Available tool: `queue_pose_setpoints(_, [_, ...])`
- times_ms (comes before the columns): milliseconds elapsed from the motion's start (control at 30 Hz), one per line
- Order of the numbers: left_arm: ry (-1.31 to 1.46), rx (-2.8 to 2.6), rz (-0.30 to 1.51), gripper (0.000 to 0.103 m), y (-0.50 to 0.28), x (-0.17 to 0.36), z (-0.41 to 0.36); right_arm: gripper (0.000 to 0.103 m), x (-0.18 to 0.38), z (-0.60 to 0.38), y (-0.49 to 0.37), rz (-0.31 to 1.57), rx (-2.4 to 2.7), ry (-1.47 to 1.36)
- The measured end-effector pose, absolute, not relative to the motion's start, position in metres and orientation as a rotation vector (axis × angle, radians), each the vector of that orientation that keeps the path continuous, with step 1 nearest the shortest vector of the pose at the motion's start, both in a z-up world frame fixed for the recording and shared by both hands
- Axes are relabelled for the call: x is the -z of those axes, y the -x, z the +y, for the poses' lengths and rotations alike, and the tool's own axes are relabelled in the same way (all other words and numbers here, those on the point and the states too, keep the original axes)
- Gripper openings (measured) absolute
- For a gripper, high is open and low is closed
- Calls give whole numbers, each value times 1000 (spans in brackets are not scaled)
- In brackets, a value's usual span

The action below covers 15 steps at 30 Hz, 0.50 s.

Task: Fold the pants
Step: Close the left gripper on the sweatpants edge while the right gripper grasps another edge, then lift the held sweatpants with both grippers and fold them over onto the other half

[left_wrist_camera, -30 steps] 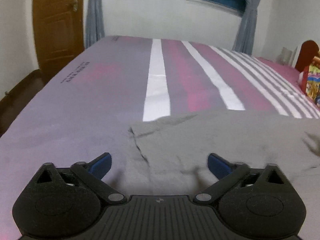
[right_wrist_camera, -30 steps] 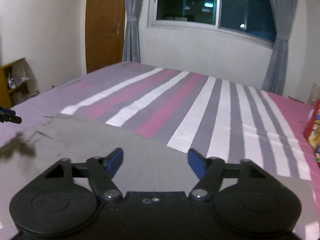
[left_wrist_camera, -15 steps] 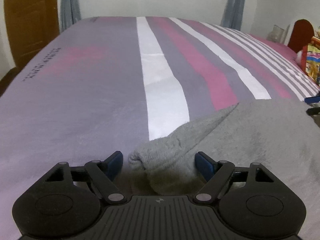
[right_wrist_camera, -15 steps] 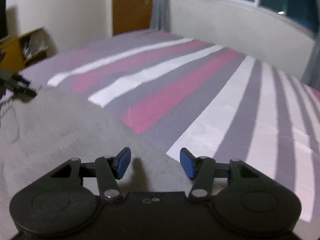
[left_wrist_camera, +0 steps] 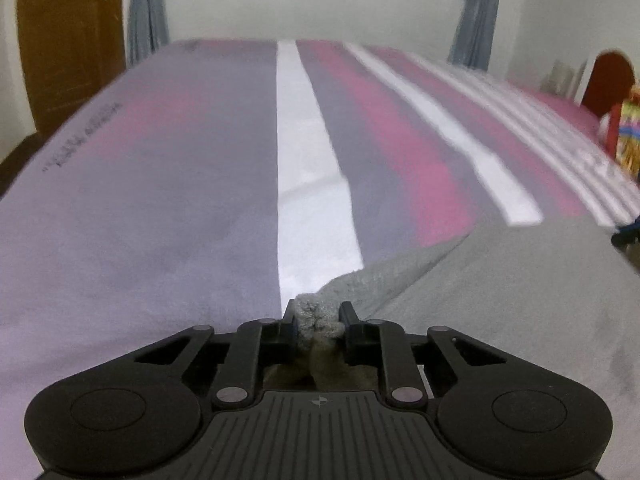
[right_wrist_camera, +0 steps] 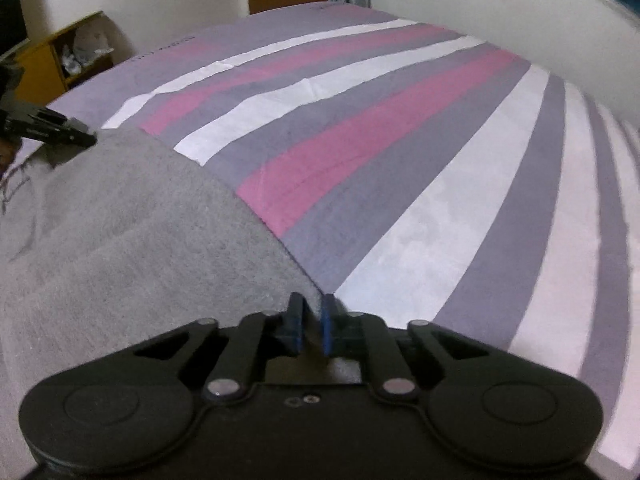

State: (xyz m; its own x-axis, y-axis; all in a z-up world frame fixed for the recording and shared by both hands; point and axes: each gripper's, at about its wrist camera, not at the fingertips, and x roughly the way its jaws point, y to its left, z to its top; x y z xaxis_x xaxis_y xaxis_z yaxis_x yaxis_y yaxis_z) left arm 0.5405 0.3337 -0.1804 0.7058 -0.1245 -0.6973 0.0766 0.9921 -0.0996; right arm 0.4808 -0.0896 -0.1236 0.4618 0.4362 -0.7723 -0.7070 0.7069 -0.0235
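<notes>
Grey pants point(left_wrist_camera: 500, 300) lie spread on the striped bed, filling the lower right of the left wrist view. My left gripper point(left_wrist_camera: 319, 320) is shut on a bunched corner of them, the cloth squeezed between both pads and pulled into a ridge. In the right wrist view the pants point(right_wrist_camera: 140, 240) cover the left half, and their far edge runs straight into my right gripper point(right_wrist_camera: 312, 320), which is shut on that edge with its blue pads nearly together. The left gripper point(right_wrist_camera: 80, 136) shows at the far left, at the pants' other corner. The right gripper's tip point(left_wrist_camera: 628, 232) peeks in at the right edge.
The bed sheet point(left_wrist_camera: 160, 200) has purple, pink and white stripes and stretches away ahead of both grippers. A wooden door point(left_wrist_camera: 60, 40) and curtains stand at the back. A colourful bag point(left_wrist_camera: 630, 132) and red headboard point(left_wrist_camera: 608, 80) are at the right, a yellow shelf point(right_wrist_camera: 60, 60) at the left.
Both grippers came down to the pants' far edge and went from wide open to shut on the cloth, the left bunching its corner. The right wrist turned leftward.
</notes>
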Motion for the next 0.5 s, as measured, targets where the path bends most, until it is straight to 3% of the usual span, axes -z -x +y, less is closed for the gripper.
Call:
queue_pose_setpoints(333, [114, 200, 467, 19, -413, 90, 340, 6, 19, -122, -340, 472, -713, 459])
queue_pose_setpoints(500, [67, 200, 439, 19, -328, 83, 332, 6, -5, -142, -238, 367, -717, 498])
